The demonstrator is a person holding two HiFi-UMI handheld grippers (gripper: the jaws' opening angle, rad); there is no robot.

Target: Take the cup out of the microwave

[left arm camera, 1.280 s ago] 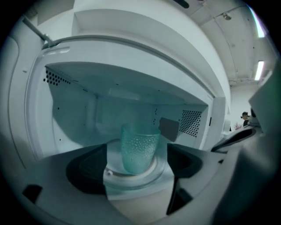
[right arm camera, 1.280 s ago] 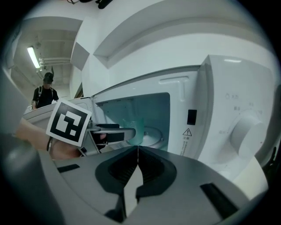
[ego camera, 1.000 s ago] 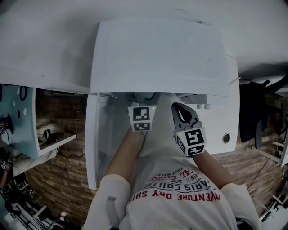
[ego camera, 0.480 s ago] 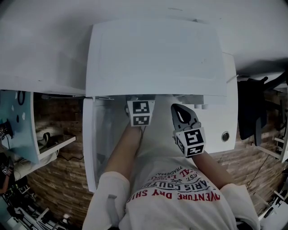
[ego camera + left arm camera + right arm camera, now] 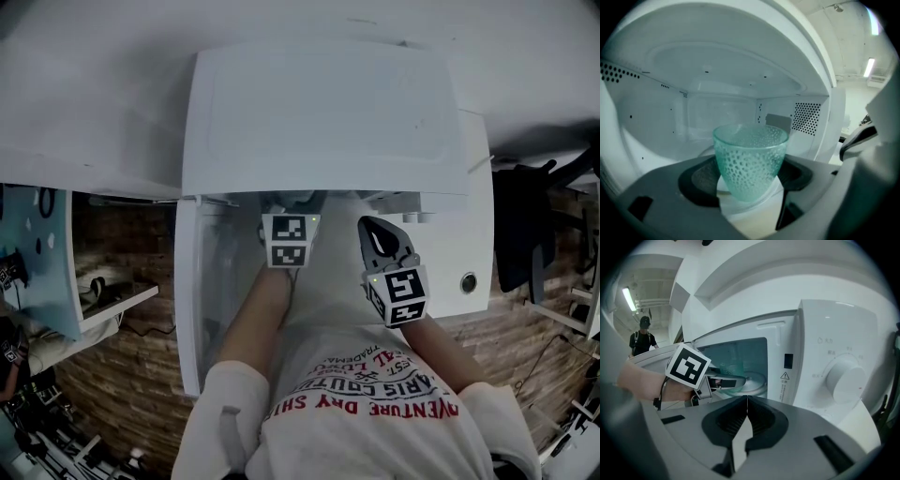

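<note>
Left gripper (image 5: 749, 178) is inside the microwave (image 5: 328, 112), reaching through the open front. The door (image 5: 211, 300) is swung out to the left.

Cup (image 5: 750, 159): green dimpled glass, upright and mouth up. It's on the turntable (image 5: 757, 380) in the cavity, clear of the back wall and both side walls. Not out yet.

Left jaws have just been closing and the cup sits right between them. The pads (image 5: 701, 176) flank its lower half, one each side and very close to the glass. I see no squeeze, so I'm calling them apart, not clamped. The cup base is on the turntable, not lifted.

Right gripper (image 5: 747, 404): jaws together, pads meeting along one line, nothing between them. It's outside the cavity, in front of the control panel (image 5: 450, 262) at the microwave's right edge, pointing slightly down. The dial (image 5: 846, 378) is just right of where it aims, no contact.

Right gripper view also catches my left forearm going into the opening, with the cup's green just visible past the left jaws.

Head view: both forearms run up from the bottom edge over my printed shirt (image 5: 375, 403). The left gripper's tips are hidden under the microwave's top front edge.

Person (image 5: 643, 338) standing in the background, far left of the right gripper view, well away from the microwave.
</note>
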